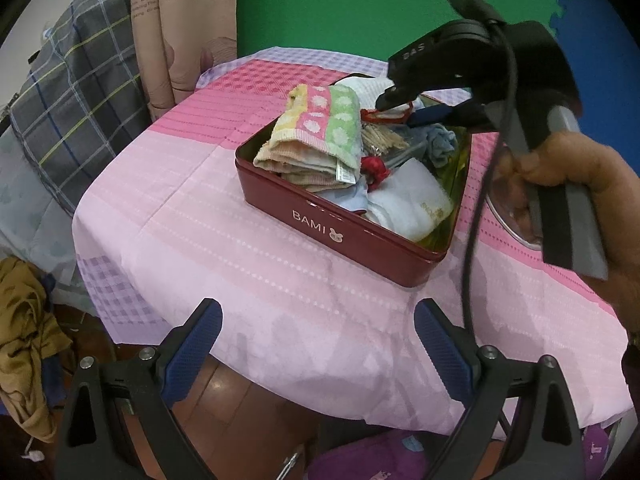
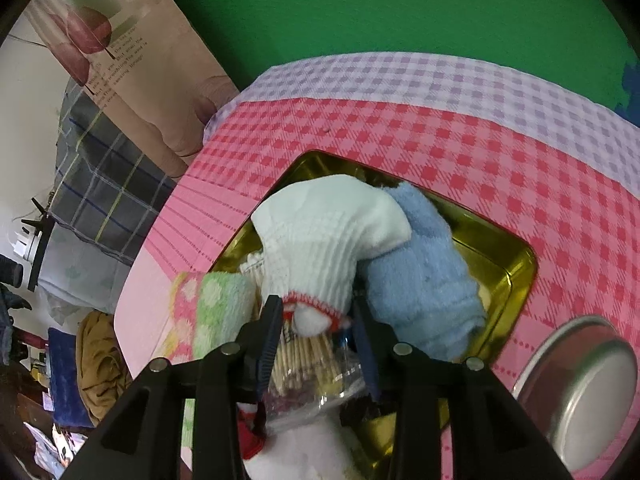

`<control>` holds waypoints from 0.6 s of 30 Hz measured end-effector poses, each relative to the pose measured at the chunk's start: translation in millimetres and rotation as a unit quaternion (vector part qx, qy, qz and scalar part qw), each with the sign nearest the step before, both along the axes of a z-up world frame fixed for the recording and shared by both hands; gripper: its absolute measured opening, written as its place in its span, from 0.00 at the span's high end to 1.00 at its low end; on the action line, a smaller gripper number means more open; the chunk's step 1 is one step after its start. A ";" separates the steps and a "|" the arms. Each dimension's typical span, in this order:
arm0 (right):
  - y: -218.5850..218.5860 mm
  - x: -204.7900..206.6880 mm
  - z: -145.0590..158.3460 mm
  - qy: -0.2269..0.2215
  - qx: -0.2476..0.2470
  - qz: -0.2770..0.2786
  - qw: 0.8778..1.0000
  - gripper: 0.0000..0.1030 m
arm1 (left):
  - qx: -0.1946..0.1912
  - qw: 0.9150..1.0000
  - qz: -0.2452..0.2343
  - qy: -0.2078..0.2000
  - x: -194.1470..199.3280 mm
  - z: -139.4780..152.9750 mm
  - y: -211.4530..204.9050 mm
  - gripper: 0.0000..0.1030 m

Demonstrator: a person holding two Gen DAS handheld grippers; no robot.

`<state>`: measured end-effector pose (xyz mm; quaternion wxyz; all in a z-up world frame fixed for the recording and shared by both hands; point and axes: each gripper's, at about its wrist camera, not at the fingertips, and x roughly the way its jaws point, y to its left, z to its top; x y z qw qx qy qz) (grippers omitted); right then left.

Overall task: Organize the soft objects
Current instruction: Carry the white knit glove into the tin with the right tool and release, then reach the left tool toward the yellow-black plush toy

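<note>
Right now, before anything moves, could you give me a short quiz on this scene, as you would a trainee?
1. True or false: the left hand-held gripper is open and empty.
2. Which word is printed on the rectangular red metal tin? A) BAMI B) MILO C) TOFU
3. Which soft item has its cuff between the fingers of the right hand-held gripper?

Key: 1 true; 2 A; 3 the white knitted glove with red trim.
</note>
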<state>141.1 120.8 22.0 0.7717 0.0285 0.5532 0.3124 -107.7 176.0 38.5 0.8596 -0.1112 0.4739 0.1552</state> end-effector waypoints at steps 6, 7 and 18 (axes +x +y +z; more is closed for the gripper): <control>-27.3 -18.9 11.0 0.002 0.028 -0.015 0.999 0.66 | -0.010 1.000 0.000 0.009 0.6 -3.3 0.7 0.07; -35.3 -24.6 13.6 -0.001 0.036 -0.019 0.999 0.65 | -0.010 1.000 -0.001 0.010 0.8 -3.9 0.6 0.07; -201.1 -87.6 31.8 -0.097 0.045 -0.117 0.987 0.65 | -0.007 0.999 -0.018 0.034 3.4 -13.2 -9.2 0.07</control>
